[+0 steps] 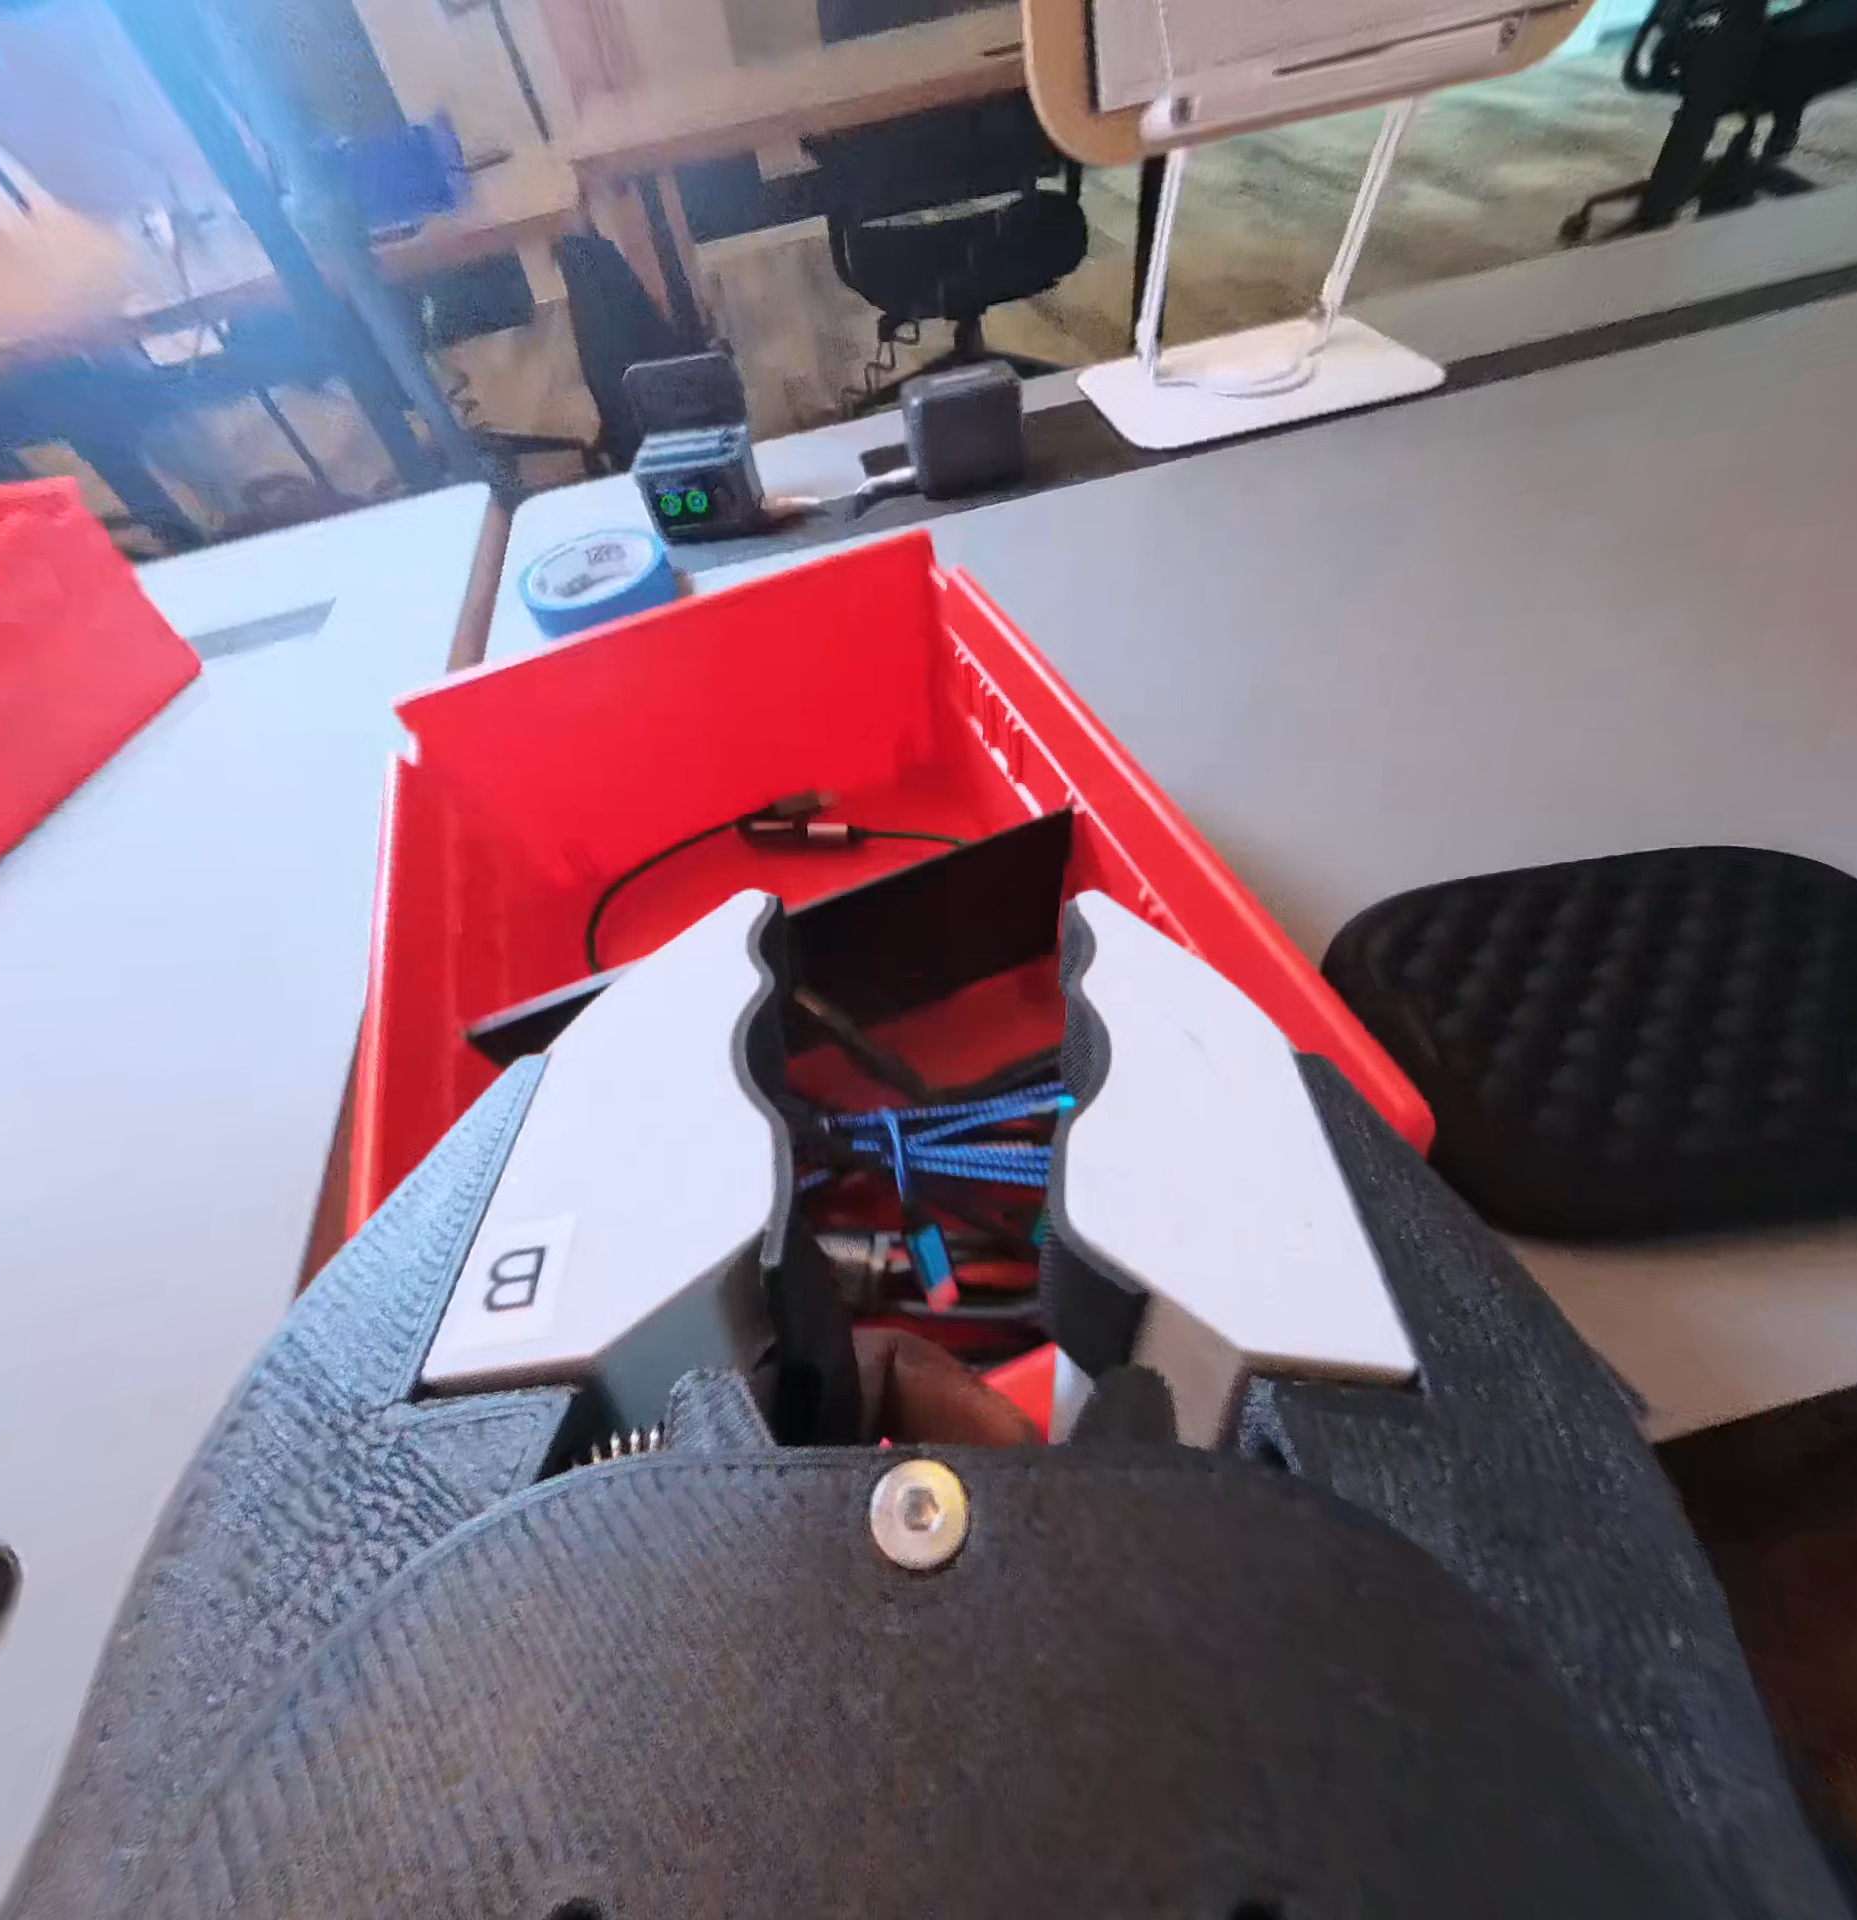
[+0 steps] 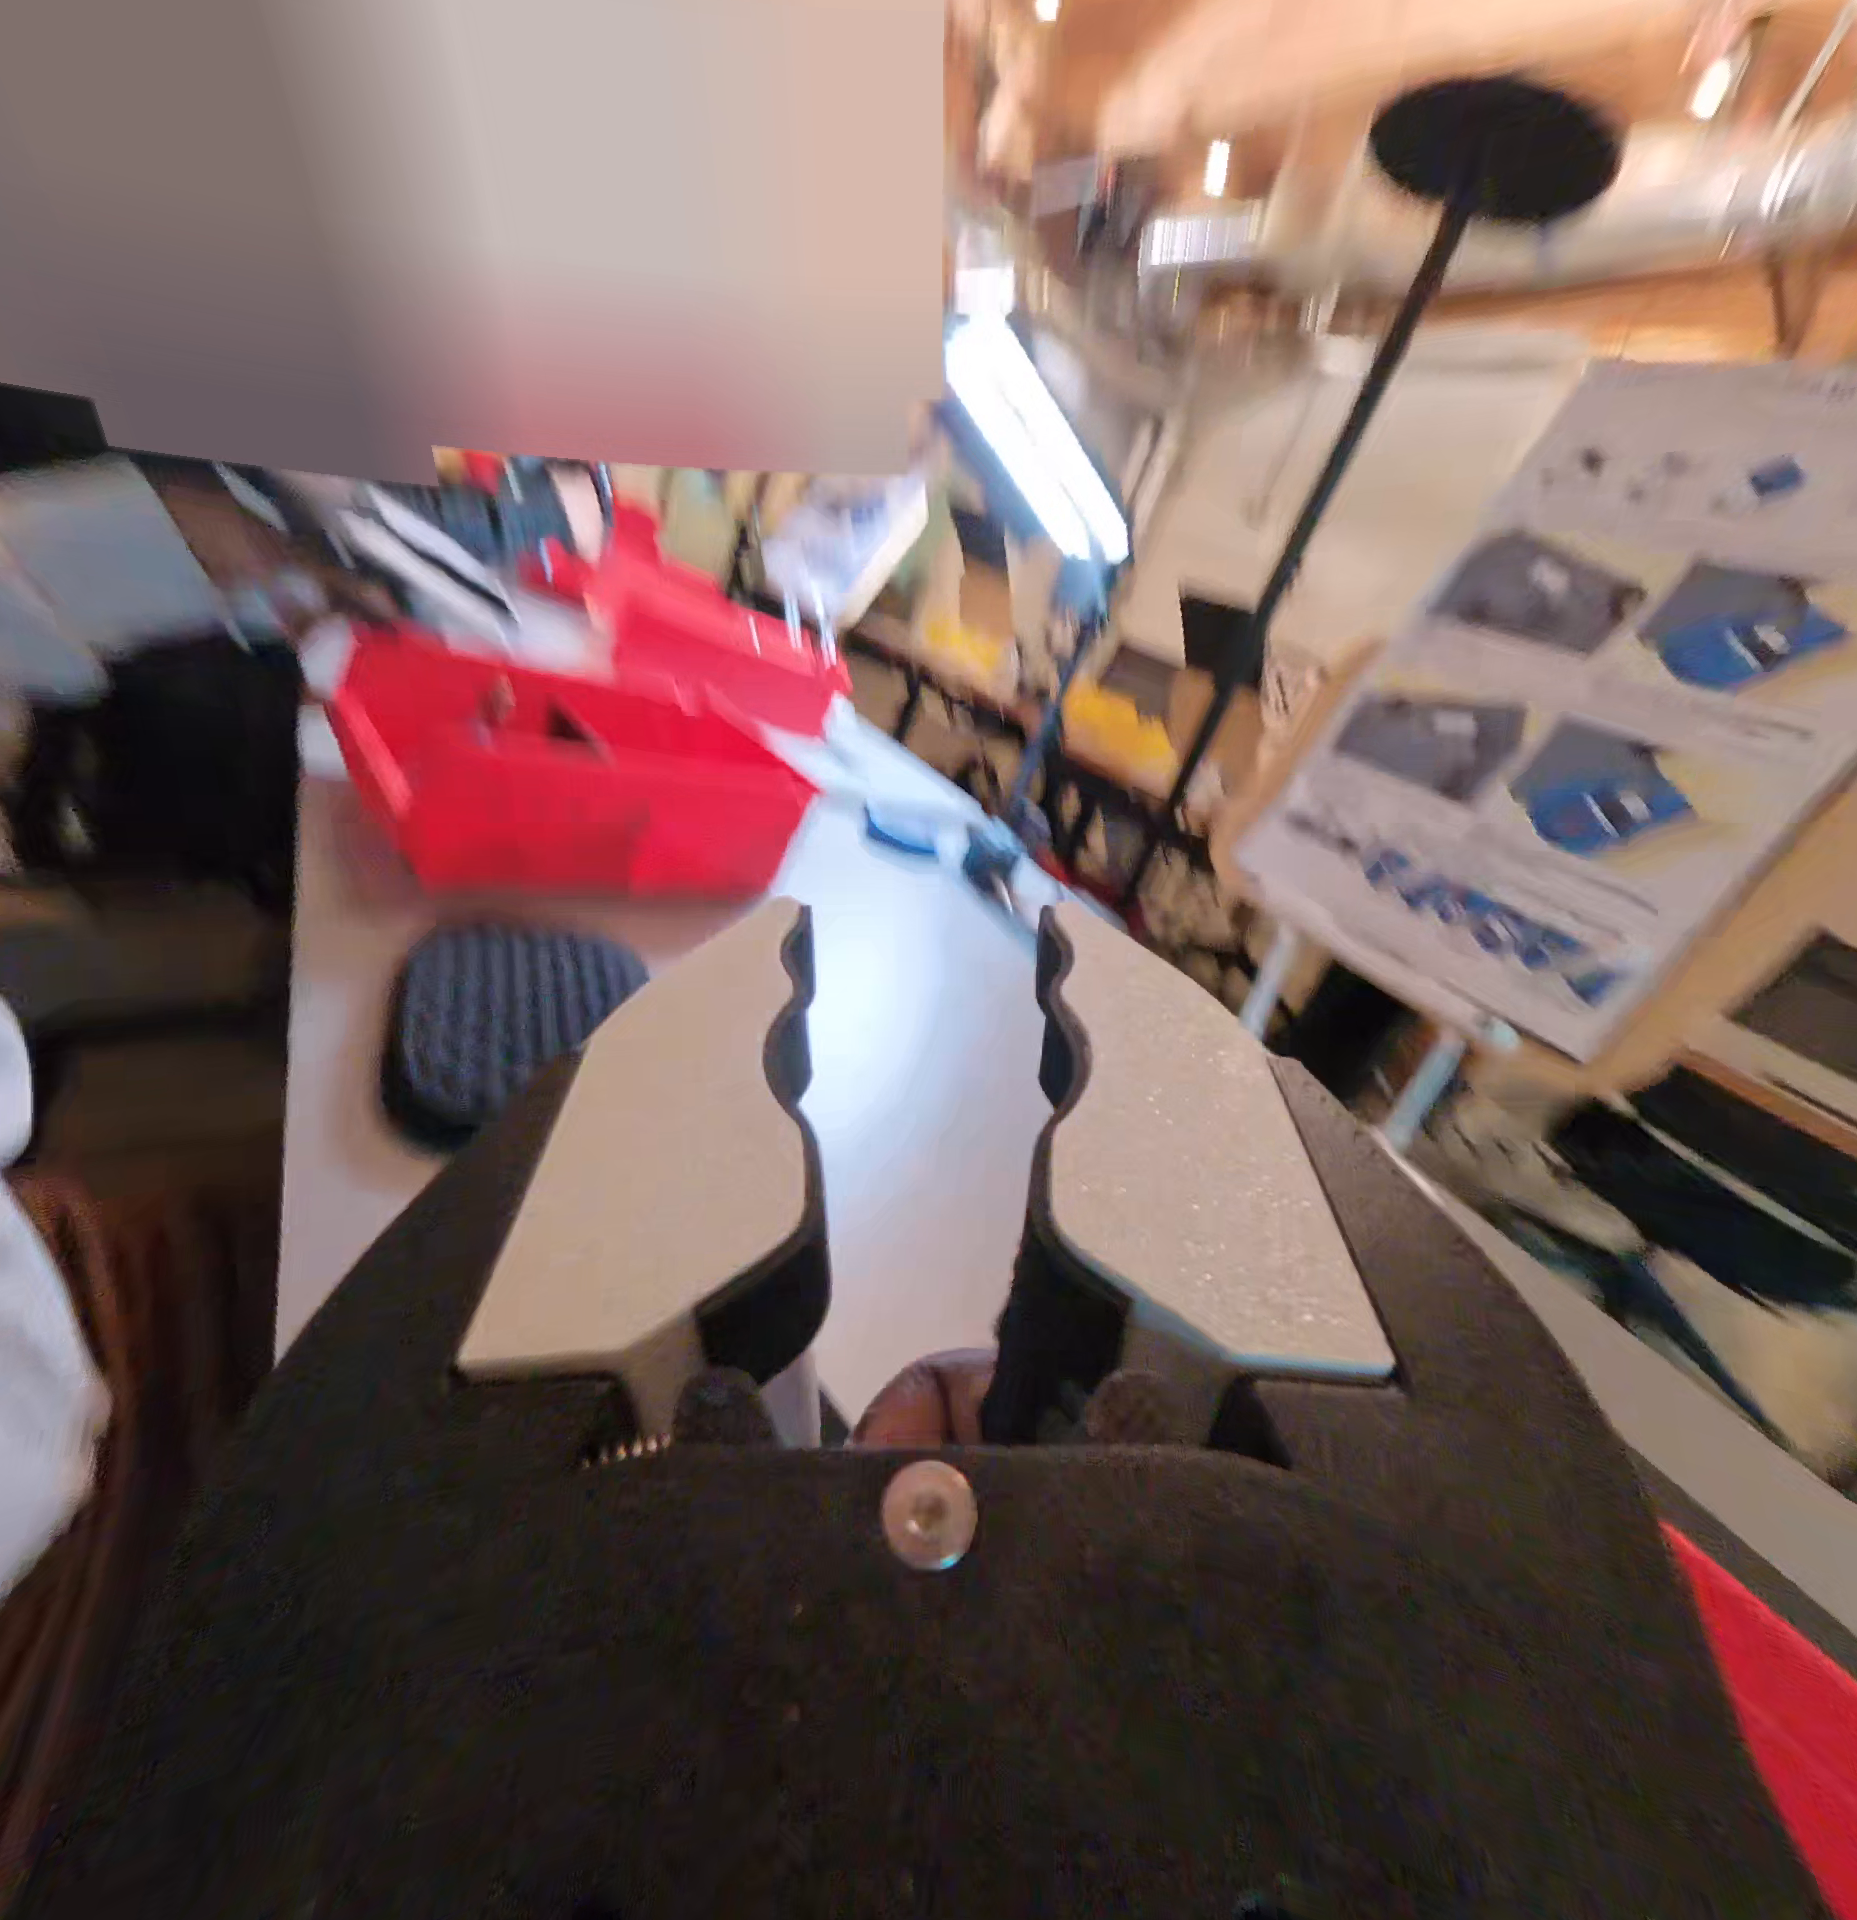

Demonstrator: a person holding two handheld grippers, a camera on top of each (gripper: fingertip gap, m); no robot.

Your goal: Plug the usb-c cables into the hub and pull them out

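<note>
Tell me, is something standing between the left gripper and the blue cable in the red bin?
Nothing visible does. The left gripper is open above the red bin, and the blue braided cable lies uncovered between its fingers, on the near side of the black divider.

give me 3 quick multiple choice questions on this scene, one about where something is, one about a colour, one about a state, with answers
1. Where is the bundle of blue cables?
A. on the black mat
B. in the near section of the red bin
C. under the roll of tape

2. What colour is the roll of tape beyond the bin?
A. blue
B. yellow
C. green

3. How is the left claw?
A. shut on a cable
B. shut on the divider
C. open and holding nothing

Answers:
1 B, the bundle lies in the red bin on the near side of the black divider.
2 A, the roll on the table is blue.
3 C, there is a clear gap between its fingers, with nothing in their grip; the right claw is open too.
</note>
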